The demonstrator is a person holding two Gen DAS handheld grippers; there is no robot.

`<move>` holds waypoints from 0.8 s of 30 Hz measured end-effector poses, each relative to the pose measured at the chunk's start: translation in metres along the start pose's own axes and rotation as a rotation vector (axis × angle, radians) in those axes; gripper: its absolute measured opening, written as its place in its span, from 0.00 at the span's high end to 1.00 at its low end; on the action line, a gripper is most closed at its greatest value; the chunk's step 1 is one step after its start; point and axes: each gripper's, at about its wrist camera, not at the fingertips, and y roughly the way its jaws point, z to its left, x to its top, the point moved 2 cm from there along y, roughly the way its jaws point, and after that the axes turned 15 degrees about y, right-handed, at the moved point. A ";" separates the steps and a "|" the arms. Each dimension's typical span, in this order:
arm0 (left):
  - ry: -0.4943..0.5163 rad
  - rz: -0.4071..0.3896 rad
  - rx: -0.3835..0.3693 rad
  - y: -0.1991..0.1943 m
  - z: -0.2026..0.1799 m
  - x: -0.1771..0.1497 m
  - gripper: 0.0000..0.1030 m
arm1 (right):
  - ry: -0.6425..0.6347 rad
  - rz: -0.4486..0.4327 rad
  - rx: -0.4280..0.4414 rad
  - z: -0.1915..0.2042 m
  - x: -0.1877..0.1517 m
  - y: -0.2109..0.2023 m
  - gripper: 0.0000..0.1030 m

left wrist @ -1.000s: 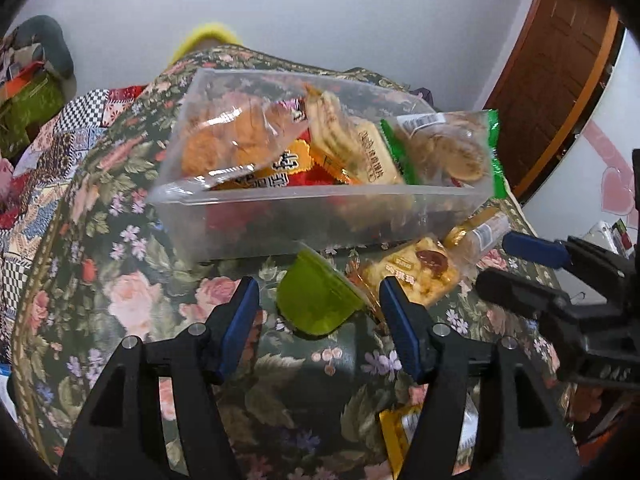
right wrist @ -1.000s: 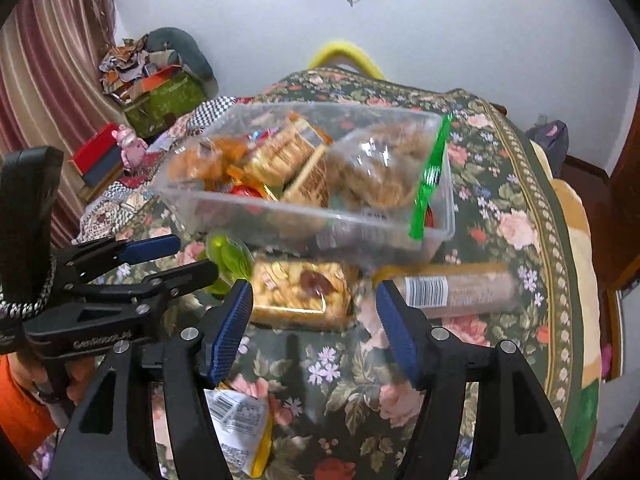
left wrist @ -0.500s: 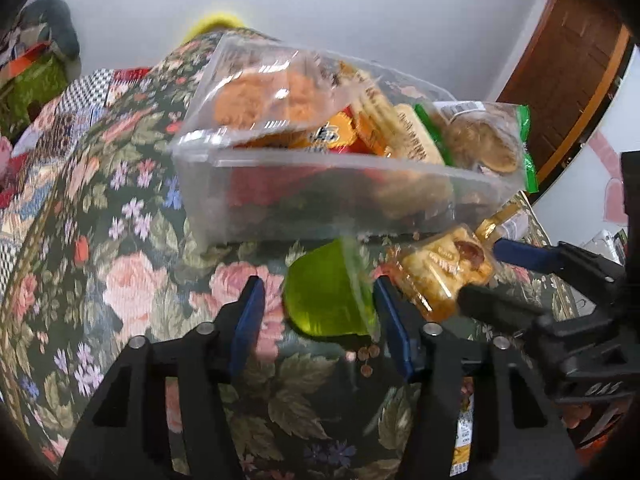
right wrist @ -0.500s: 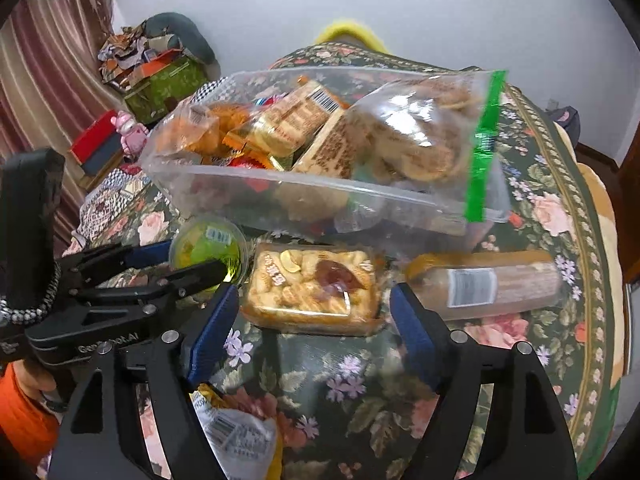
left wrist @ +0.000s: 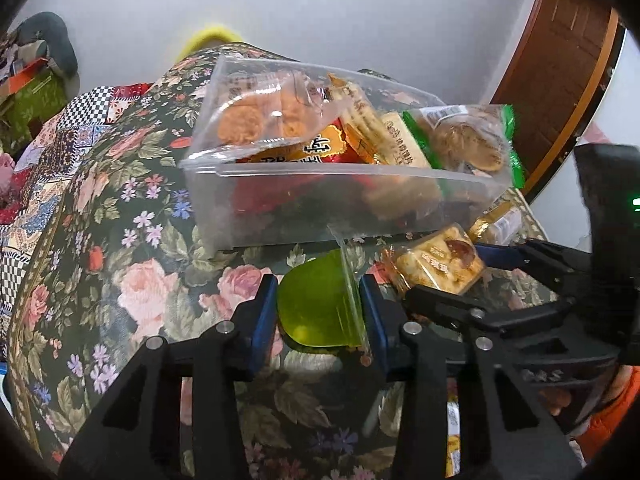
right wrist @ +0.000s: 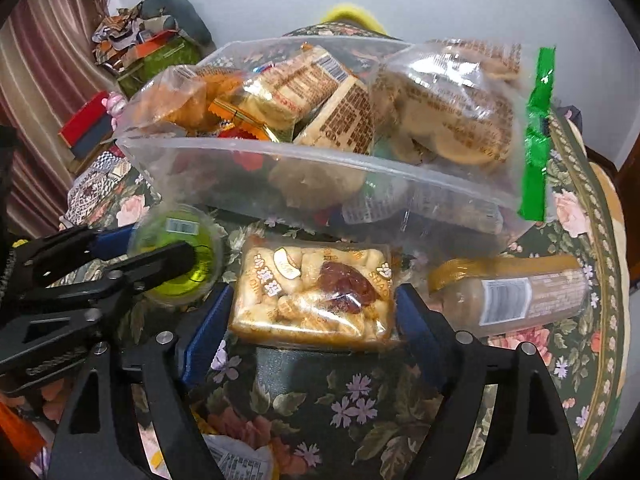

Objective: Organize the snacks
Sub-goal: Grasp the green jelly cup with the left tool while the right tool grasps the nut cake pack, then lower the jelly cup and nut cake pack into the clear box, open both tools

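Left gripper (left wrist: 320,312): pads pinch the green jelly cup (left wrist: 316,308) from both sides, just in front of the clear snack bin (left wrist: 340,208). Right gripper (right wrist: 312,312): fingers spread, the cracker pack (right wrist: 316,296) lying between them; pads appear not to touch it, though edges blur. A bottle (right wrist: 516,292) lies outside its right finger.

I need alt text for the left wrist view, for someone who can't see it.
The left hand-held gripper is shut on a green translucent jelly cup lying on a floral tablecloth. Behind it stands a clear plastic bin full of wrapped snacks; at right, the right hand-held gripper straddles a clear-wrapped nut pastry.
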 end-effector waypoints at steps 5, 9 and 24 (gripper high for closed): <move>0.023 -0.038 0.024 -0.021 -0.002 0.007 0.60 | 0.001 -0.015 0.002 0.000 -0.001 -0.006 0.30; 0.037 -0.079 0.029 -0.039 -0.002 0.019 0.60 | 0.007 -0.046 0.022 0.000 -0.004 -0.024 0.30; 0.069 -0.218 0.094 -0.081 0.006 0.089 0.60 | 0.018 -0.295 0.058 0.007 0.058 -0.109 0.30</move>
